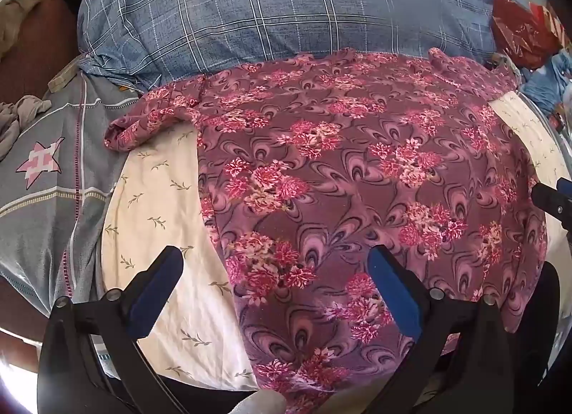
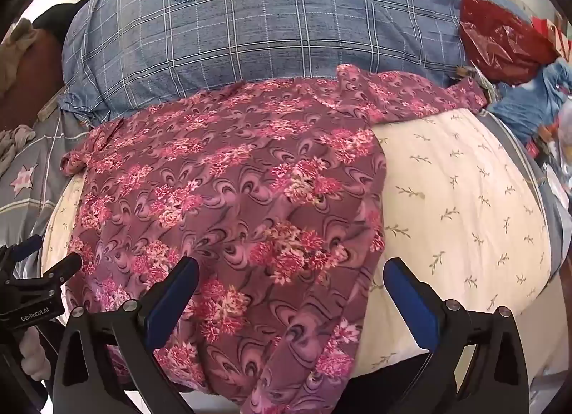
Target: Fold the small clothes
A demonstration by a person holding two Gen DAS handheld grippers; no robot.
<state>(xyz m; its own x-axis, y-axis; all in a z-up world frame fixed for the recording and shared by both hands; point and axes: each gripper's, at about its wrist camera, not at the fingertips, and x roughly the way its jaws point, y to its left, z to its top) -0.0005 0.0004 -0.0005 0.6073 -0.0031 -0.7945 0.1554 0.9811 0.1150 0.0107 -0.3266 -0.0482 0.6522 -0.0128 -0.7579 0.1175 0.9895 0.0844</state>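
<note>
Near frame bottom, floral garment (image 1: 357, 171) hem cut off by tools.

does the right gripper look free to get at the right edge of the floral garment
Probably yes. The right gripper is open and straddles the floral garment's right edge, with only the cream sheet beside it and nothing lying on top.

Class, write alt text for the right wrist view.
A floral maroon garment lies spread flat on a cream sprigged cloth, with a blue checked pillow behind. The open right gripper hangs above the garment's near right edge.
</note>
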